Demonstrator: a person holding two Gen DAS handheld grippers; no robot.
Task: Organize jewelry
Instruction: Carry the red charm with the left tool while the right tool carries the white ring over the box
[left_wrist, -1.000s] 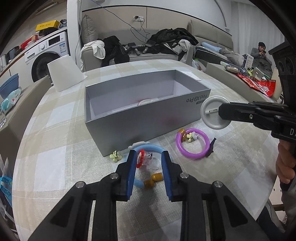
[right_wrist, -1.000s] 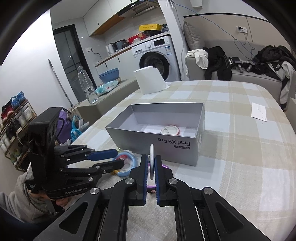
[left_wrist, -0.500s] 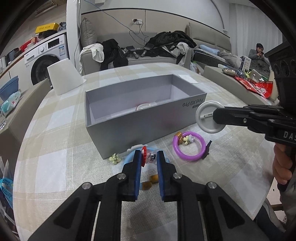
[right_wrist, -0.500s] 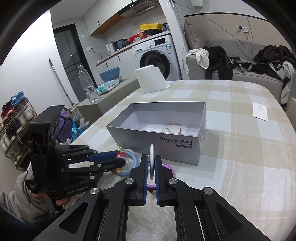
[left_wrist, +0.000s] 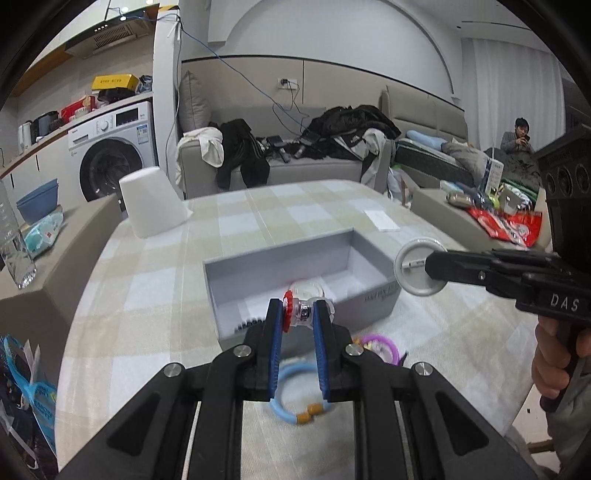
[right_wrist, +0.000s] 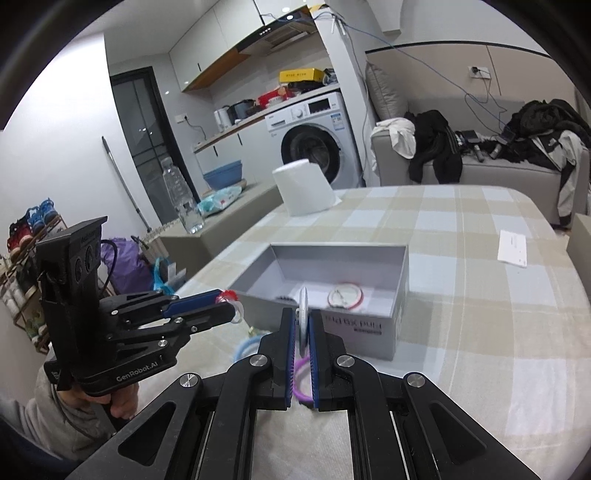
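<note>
My left gripper is shut on a small clear ornament with a red flower and holds it in the air in front of the grey box. It also shows in the right wrist view. My right gripper is shut on a white ring, seen edge on; in the left wrist view the white ring hangs beside the box's right end. A pink and white bangle lies inside the box. A blue bracelet and a purple bracelet lie on the checked tablecloth.
An upturned white cup stands at the table's far left. A white card lies beyond the box. A low bench with a water bottle runs along the table's left side. A sofa with clothes is behind.
My left gripper closed on the ornament and lifted it off the table toward the box. The blue bracelet stayed on the cloth. My right gripper kept the white ring and rose slightly.
</note>
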